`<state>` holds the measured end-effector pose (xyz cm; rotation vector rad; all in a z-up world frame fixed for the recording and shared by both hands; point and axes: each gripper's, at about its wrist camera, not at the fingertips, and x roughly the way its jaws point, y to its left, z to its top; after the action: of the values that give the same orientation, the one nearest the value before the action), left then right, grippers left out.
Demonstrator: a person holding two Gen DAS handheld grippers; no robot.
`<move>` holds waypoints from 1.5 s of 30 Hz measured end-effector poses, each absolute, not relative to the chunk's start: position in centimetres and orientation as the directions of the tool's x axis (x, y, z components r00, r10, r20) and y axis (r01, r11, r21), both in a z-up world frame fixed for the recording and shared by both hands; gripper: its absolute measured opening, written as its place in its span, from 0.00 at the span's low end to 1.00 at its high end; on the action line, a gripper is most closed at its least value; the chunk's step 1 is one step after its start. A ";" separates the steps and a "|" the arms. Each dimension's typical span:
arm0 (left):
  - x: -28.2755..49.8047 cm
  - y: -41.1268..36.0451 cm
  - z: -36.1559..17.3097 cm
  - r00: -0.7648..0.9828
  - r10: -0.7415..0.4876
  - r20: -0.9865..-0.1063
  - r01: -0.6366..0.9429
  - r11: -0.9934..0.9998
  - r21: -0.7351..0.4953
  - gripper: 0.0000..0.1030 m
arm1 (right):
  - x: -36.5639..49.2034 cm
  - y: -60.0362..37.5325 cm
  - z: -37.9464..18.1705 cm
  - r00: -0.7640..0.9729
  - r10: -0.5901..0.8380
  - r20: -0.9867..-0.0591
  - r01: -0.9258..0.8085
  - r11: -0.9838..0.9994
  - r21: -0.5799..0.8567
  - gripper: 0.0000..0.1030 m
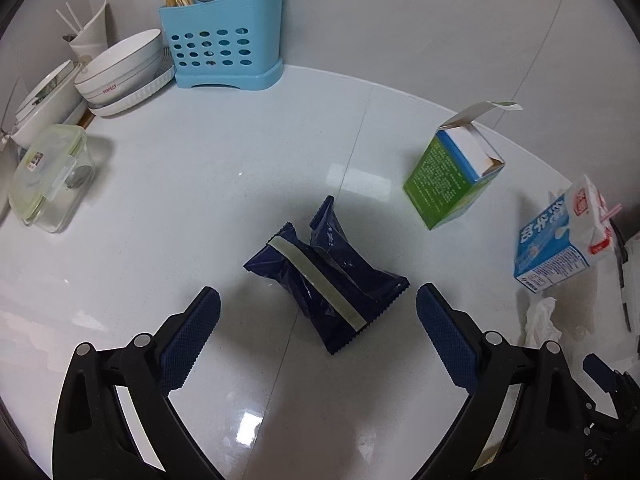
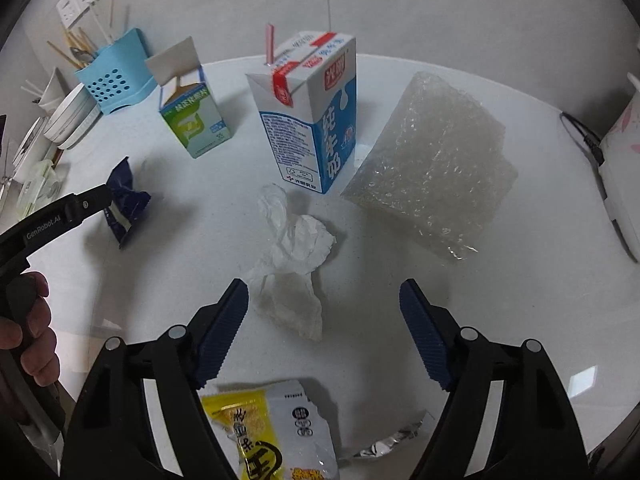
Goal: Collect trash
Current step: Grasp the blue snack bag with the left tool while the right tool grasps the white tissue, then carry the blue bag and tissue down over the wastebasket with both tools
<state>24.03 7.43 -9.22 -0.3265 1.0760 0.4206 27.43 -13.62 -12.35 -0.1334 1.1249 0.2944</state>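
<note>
A crumpled dark blue wrapper (image 1: 326,280) lies on the white counter (image 1: 200,184), just ahead of and between the fingers of my open left gripper (image 1: 318,304). It also shows in the right wrist view (image 2: 126,200), partly behind the left gripper's finger. A crumpled white tissue (image 2: 292,256) lies just ahead of my open right gripper (image 2: 322,300). A blue and white milk carton (image 2: 310,112) with a pink straw stands behind it, also seen in the left wrist view (image 1: 560,240). A green box (image 1: 452,168) with open flaps stands further left (image 2: 194,120). Both grippers are empty.
A bubble wrap block (image 2: 436,168) sits at the right. A yellow and white snack wrapper (image 2: 272,432) and a foil scrap (image 2: 384,444) lie under my right gripper. A blue utensil holder (image 1: 224,40), stacked bowls (image 1: 120,72) and a lidded container (image 1: 48,176) stand at the far left.
</note>
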 end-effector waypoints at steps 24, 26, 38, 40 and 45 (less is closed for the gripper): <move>26.6 8.5 -12.2 0.326 0.182 -0.928 -0.480 0.877 0.003 0.41 | 29.8 -12.6 -15.1 0.325 0.115 -0.939 -0.260 0.965 0.028 0.15; 26.3 8.3 -12.0 0.343 0.179 -0.922 -0.473 0.881 -0.005 0.41 | 29.7 -12.6 -15.1 0.327 0.124 -0.937 -0.266 0.963 0.035 0.10; 23.9 7.6 -9.6 0.430 0.137 -0.893 -0.409 0.911 -0.058 0.41 | 27.3 -14.0 -13.7 0.370 0.148 -0.917 -0.280 0.959 0.042 0.06; 23.4 7.3 -9.2 0.436 0.132 -0.890 -0.407 0.911 -0.065 0.41 | 26.9 -14.2 -13.3 0.380 0.154 -0.912 -0.280 0.959 0.046 0.06; 22.1 6.7 -8.1 0.454 0.129 -0.882 -0.385 0.921 -0.064 0.41 | 25.6 -14.8 -12.1 0.399 0.169 -0.901 -0.286 0.957 0.052 0.06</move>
<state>22.09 6.66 -8.12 -0.2705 1.0553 0.3213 25.60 -14.79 -12.10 -0.1168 1.1245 0.2882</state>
